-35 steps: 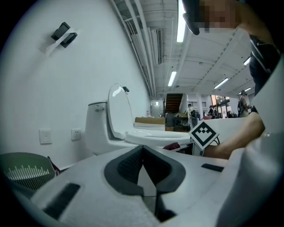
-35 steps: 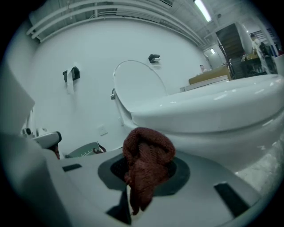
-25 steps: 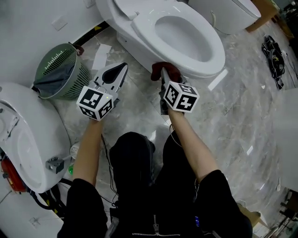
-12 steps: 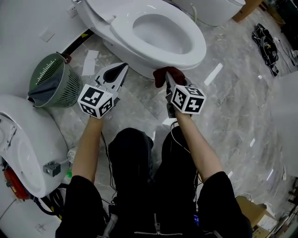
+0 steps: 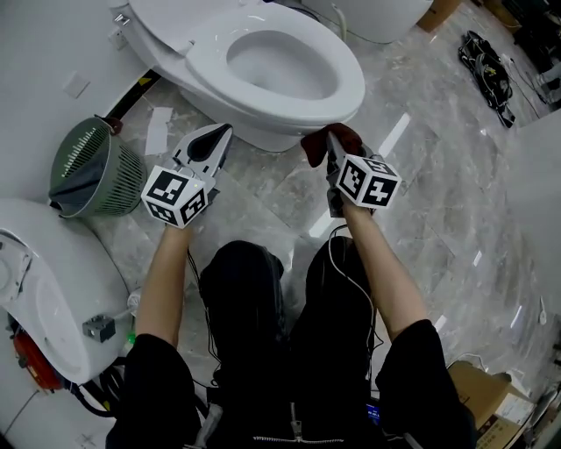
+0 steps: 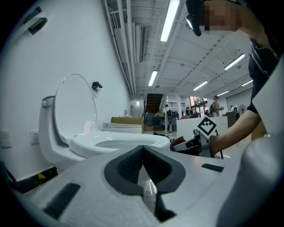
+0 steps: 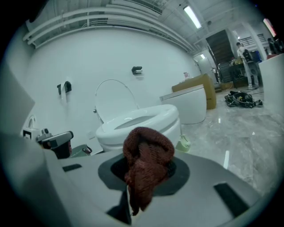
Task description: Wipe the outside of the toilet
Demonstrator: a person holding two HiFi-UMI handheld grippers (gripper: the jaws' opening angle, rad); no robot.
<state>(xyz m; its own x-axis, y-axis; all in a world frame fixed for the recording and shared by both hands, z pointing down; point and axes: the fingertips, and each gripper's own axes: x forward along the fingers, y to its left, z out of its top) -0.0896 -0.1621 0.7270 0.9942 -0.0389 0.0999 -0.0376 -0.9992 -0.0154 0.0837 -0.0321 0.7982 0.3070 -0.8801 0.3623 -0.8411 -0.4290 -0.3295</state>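
The white toilet [image 5: 263, 70] stands at the top of the head view with its lid up. A dark red knitted cloth [image 5: 316, 145] is pinched in my right gripper [image 5: 331, 147], pressed against the outside of the bowl just under the front rim. In the right gripper view the cloth [image 7: 148, 153] bunches over the jaws, with the toilet [image 7: 142, 124] right behind it. My left gripper [image 5: 219, 133] hovers to the left of the bowl, its jaws together and holding nothing. From the left gripper view the toilet [image 6: 88, 137] rises beyond the shut left gripper [image 6: 143, 153].
A green mesh waste basket [image 5: 92, 171] stands left of the toilet by the wall. Another white toilet [image 5: 44, 281] sits at the near left, and a third fixture [image 5: 377, 17] behind. Black cables [image 5: 486, 61] lie on the marble floor far right; cardboard box [image 5: 478, 395] near right.
The right gripper has slid the cloth along the bowl's outside toward its front end. The left gripper stays beside the bowl. The head view has shifted, so the toilet sits higher and further left.
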